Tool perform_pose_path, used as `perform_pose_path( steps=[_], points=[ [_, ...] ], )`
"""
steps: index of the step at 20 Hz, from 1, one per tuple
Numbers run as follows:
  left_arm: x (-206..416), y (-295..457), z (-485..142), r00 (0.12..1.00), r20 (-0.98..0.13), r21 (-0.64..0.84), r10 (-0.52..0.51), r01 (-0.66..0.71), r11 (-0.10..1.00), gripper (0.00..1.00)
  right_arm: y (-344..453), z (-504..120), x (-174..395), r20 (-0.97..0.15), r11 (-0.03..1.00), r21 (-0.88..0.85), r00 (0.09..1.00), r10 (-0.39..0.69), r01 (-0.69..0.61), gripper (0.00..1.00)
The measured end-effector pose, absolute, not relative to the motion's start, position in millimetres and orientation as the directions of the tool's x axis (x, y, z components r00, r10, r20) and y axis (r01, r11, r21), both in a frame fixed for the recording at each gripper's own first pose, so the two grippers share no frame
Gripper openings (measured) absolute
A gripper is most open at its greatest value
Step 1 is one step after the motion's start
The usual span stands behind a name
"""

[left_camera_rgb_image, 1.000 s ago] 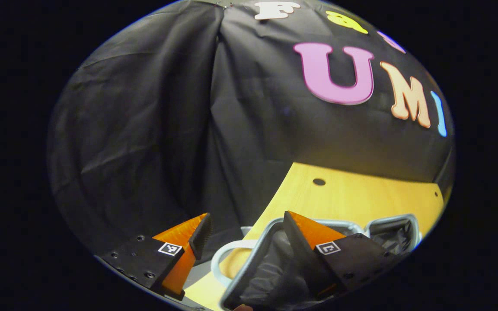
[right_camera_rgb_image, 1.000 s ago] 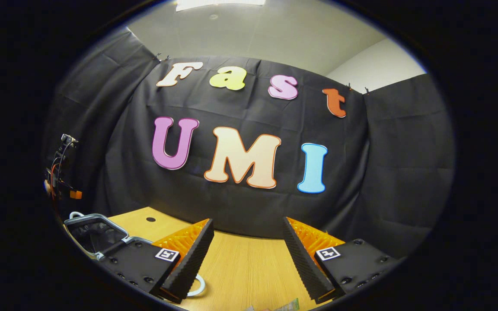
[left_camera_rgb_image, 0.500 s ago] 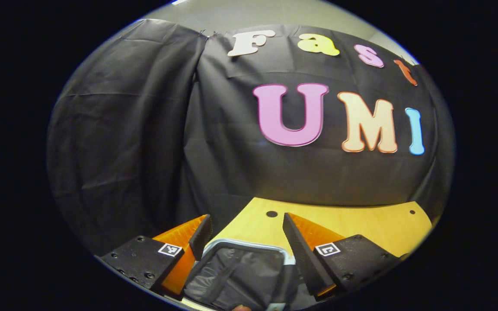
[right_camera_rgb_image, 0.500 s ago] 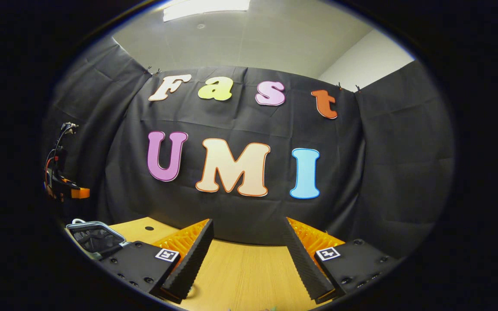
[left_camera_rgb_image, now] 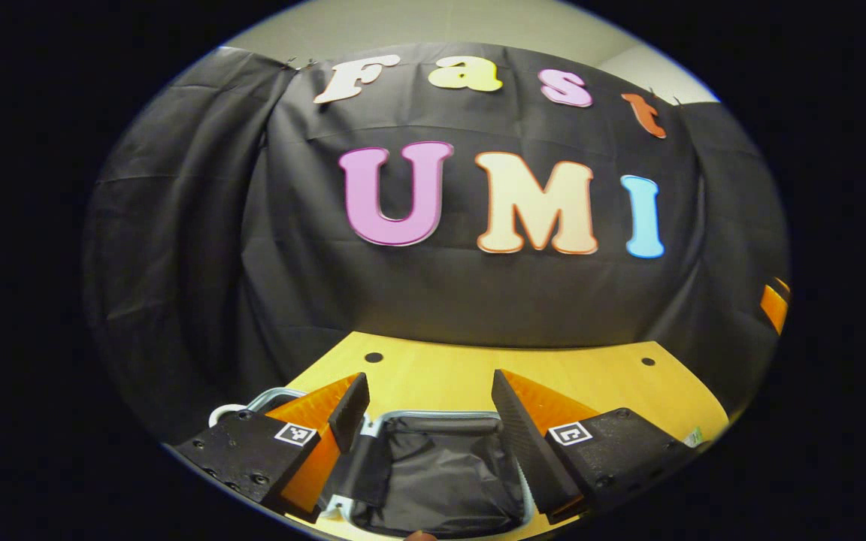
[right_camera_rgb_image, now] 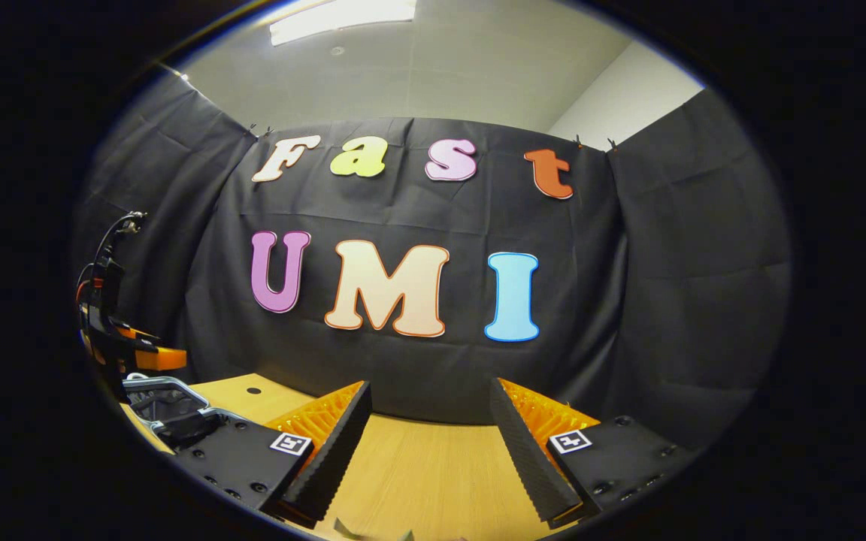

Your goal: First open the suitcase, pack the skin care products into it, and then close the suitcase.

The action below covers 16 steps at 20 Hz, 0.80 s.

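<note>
While both tools hang above the wooden worktop (left_camera_rgb_image: 591, 379), the entry reads as follows. Left hand-held gripper (left_camera_rgb_image: 429, 409): fingers spread apart, nothing between them, poised over the suitcase (left_camera_rgb_image: 440, 469). Suitcase: lying open at the near left of the worktop, pale rim around a dark crumpled lining, a pale handle loop (left_camera_rgb_image: 226, 413) at its left end; in the left gripper view it sits directly below and between the fingers, not touched by them. In the right gripper view the same suitcase (right_camera_rgb_image: 166, 406) appears at the far left edge, with the left hand-held gripper (right_camera_rgb_image: 140, 353) above it and cables rising from its body. Right hand-held gripper (right_camera_rgb_image: 429, 428): fingers likewise spread apart and empty, held over bare wood well to the right of the suitcase. Worktop: light wood grain, small round holes near its far edge (left_camera_rgb_image: 373, 358). A scrap of pale packaging (left_camera_rgb_image: 694, 436) shows at the right rim of the left gripper view; what it is cannot be told. Black cloth wall (right_camera_rgb_image: 666, 285) behind; pale ceiling with a light panel (right_camera_rgb_image: 343, 11) above.
</note>
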<state>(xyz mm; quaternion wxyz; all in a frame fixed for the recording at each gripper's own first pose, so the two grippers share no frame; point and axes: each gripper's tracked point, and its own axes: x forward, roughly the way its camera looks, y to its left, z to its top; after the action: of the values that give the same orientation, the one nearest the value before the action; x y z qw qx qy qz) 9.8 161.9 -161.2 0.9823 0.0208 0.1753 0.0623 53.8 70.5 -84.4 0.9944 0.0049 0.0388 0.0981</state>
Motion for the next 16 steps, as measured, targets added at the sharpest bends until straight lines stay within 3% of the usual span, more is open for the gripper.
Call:
perform_pose_path(
  steps=[7, 16],
  points=[
    [-10.1, 63.7, -194.4, 0.912, -0.410, -0.007, -0.003, 0.000, 1.000, 0.96, 36.5, -103.0, 52.3, -0.098, 0.978, 0.021, 0.973, 0.210, -0.209, 0.98],
    [-47.4, -44.3, -269.4, 0.810, -0.543, -0.135, -0.222, 0.177, 0.975, 0.95, 23.0, -130.2, 43.8, -0.146, 0.969, 0.012, 0.959, 0.244, -0.245, 0.98]
  ],
)
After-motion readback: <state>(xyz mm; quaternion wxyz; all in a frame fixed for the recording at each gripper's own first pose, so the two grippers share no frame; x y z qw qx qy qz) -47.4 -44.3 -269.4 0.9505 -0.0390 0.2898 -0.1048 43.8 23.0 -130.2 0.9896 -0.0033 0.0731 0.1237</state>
